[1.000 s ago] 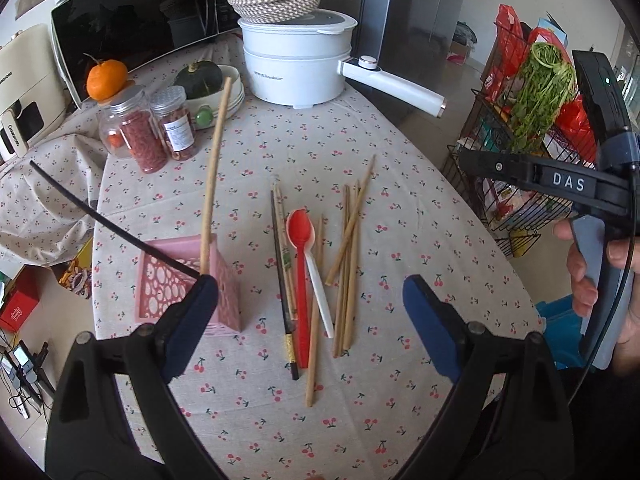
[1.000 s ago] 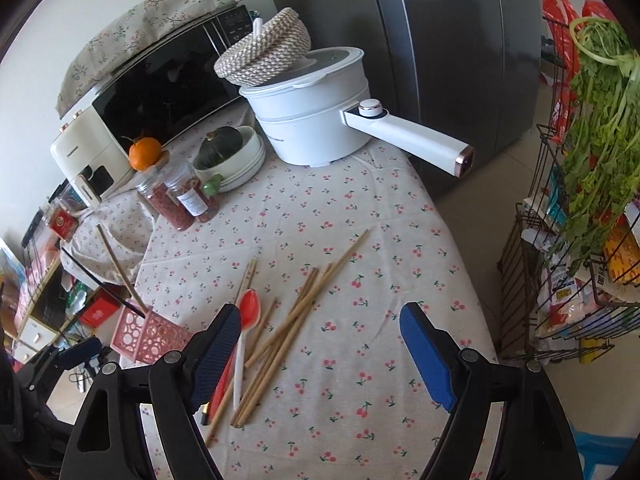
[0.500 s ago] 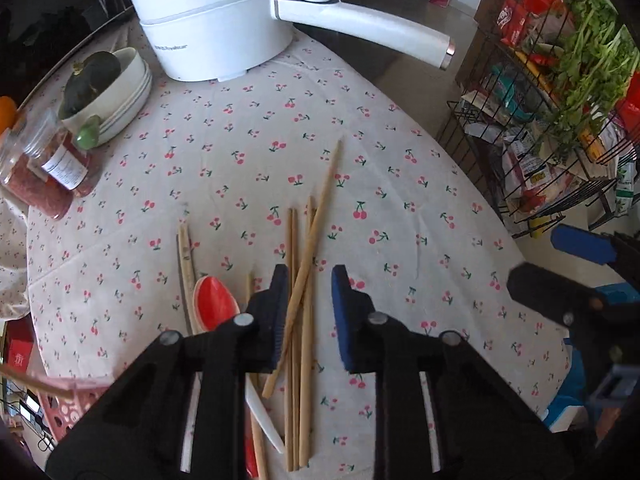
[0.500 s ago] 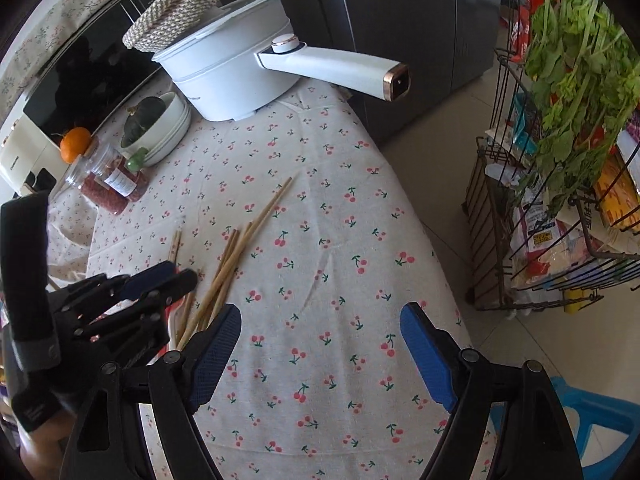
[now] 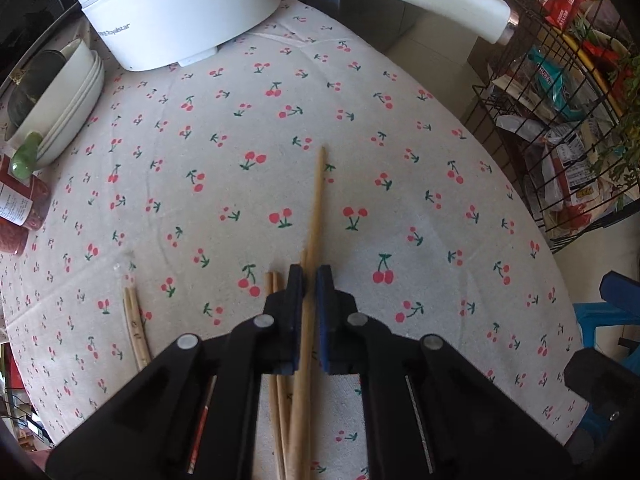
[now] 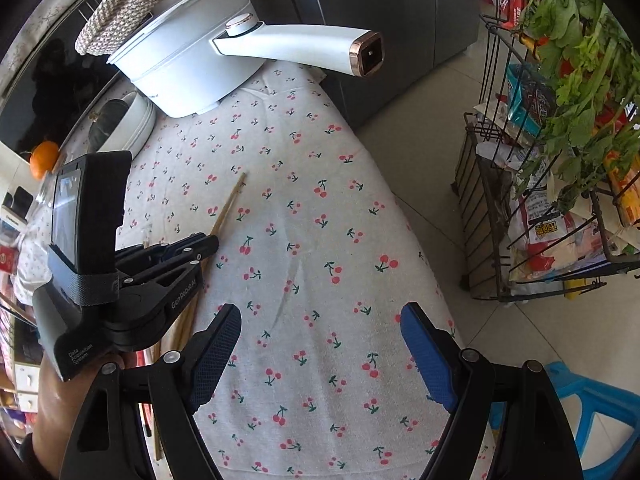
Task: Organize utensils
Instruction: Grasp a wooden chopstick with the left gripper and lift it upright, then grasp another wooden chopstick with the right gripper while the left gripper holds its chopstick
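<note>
Chopstick [image 5: 316,216] pinched between our left gripper [image 5: 309,280] fingers, low over the tabletop [image 5: 420,200]; our right gripper [image 6: 320,344] fingers spread wide, holding nothing.

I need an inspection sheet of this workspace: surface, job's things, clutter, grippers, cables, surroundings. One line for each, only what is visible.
Surface: cherry-print tablecloth covers the table.
Job's things: long wooden chopstick lies between the left jaws; more chopsticks lie on the cloth beside it.
Clutter: white electric pot with a long handle, stacked bowls, labelled jars, an orange.
Grippers: left gripper jaws nearly closed around the chopstick; right gripper jaws wide open, holding nothing.
Cables: nothing seen.
Surroundings: wire rack with greens and packets, blue stool, dark fridge.
</note>
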Tool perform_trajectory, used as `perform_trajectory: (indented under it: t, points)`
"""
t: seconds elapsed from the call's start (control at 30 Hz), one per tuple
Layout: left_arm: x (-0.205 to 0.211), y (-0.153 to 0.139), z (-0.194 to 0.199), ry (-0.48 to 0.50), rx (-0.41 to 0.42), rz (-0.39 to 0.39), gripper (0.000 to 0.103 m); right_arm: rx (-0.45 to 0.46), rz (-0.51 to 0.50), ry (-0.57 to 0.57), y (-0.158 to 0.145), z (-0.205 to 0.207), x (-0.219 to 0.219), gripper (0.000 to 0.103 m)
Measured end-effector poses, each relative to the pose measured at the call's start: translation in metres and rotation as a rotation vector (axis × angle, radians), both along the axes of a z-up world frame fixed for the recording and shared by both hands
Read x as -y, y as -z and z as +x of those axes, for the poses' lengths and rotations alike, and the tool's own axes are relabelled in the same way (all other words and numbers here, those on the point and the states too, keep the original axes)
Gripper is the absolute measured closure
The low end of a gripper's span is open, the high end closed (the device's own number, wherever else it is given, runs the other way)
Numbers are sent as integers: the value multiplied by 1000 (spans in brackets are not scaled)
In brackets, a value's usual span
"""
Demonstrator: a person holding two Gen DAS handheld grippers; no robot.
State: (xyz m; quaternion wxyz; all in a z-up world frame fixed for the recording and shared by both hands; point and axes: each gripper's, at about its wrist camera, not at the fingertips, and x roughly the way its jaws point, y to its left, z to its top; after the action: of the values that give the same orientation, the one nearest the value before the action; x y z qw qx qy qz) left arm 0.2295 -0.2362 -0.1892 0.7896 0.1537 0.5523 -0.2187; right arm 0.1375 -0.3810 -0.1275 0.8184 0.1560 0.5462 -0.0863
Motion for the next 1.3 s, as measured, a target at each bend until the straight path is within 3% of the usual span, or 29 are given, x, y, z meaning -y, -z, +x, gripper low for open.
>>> perform_trajectory:
  t: [0.2, 0.63, 1.0, 1.1, 1.17, 1.3]
  points:
    - [-19, -17, -10, -16, 45, -31, 96, 6, -3, -12, -2, 1, -6, 20]
    - [-92, -97, -71, -34, 120, -195, 96, 30, -18, -41, -4, 4, -24, 20]
    - [-174, -121, -122, -89, 165, -312, 96, -24, 50, -81, 35, 34, -64, 22]
    - [-190, -116, -128, -112, 156, -319, 96, -35, 71, -103, 45, 42, -78, 36]
    - [-196, -113, -127, -123, 142, -327, 96, -47, 74, -124, 51, 46, -88, 50]
    - [-207, -115, -132, -128, 141, -336, 96, -60, 77, -147, 58, 52, -102, 61]
